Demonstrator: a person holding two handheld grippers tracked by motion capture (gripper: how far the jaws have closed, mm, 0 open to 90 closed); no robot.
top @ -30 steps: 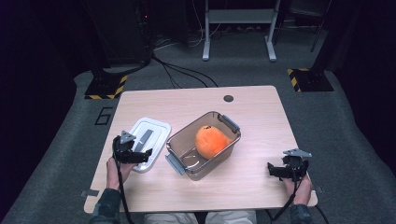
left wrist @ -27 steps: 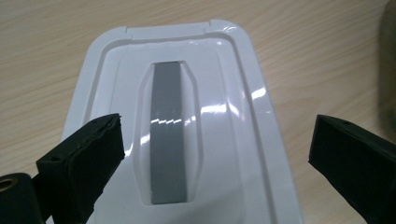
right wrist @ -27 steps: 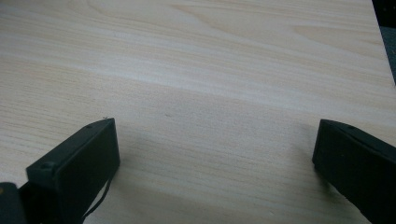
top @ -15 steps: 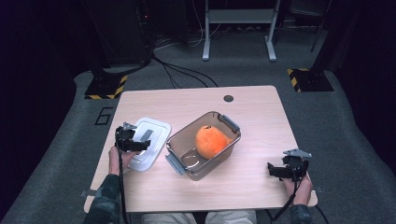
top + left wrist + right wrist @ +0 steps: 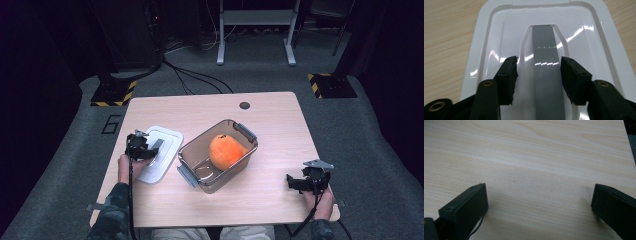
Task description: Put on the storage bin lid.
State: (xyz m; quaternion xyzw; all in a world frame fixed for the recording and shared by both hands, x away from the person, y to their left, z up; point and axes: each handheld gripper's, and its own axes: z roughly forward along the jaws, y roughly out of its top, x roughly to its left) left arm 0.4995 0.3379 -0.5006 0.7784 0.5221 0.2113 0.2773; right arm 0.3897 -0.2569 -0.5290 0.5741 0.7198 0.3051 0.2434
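A: Looking down from the high view, where does the lid (image 5: pixel 159 152) lie?

B: Flat on the table (image 5: pixel 270 125), near its left edge, just left of the clear box (image 5: pixel 218 156) with the orange fruit (image 5: pixel 226 151) inside. The left gripper (image 5: pixel 150 150) sits over the lid's near end; the right gripper (image 5: pixel 295 181) is well apart, near the right corner.

A: And in the left gripper view?

B: The grey handle strip (image 5: pixel 547 65) runs straight away from the camera, along the gripper's line. The jaws have just been closing and straddle it, with gaps either side, I think; not yet clamped.

A: The right gripper view?

B: Jaws wide apart over bare wood. The left hand is plainly nearer.
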